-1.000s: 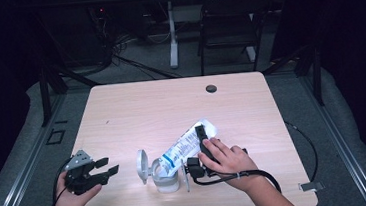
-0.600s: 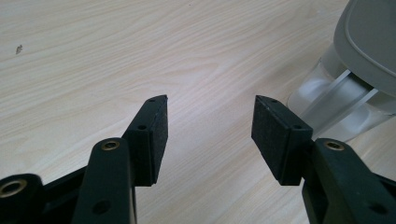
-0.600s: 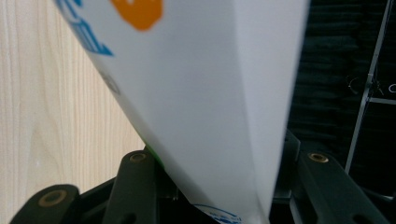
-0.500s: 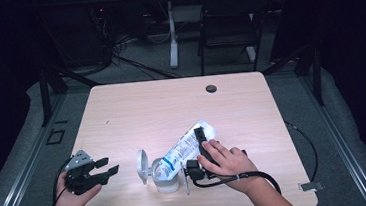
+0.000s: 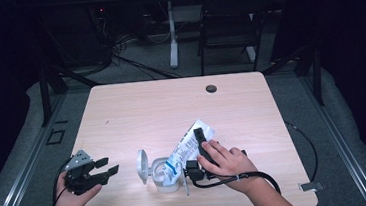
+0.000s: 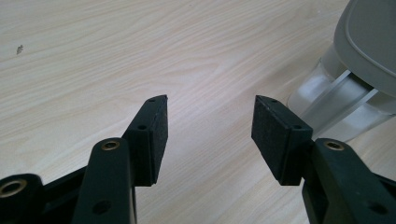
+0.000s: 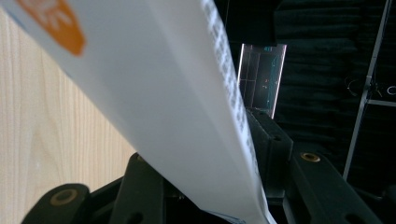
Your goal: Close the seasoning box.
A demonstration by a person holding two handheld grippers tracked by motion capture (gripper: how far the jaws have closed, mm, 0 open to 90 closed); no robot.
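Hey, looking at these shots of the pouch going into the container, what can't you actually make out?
- Printing on the white pouch: too small in the high view, too close and cut off in the right gripper view.
- Whether the right gripper presses the pouch: hidden by the hand and by the pouch itself; its jaws have just been closing around it.
- The clear container and its grey lid: cut off by the left gripper view's edge.

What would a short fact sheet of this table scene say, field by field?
Surface: light wooden table
Left hand-held gripper: jaws open, nothing between them, near the table's front left
Right hand-held gripper: jaws have just been closing, white printed pouch between them
Container: clear lidded container, its grey lid flipped open, the pouch's lower end at it
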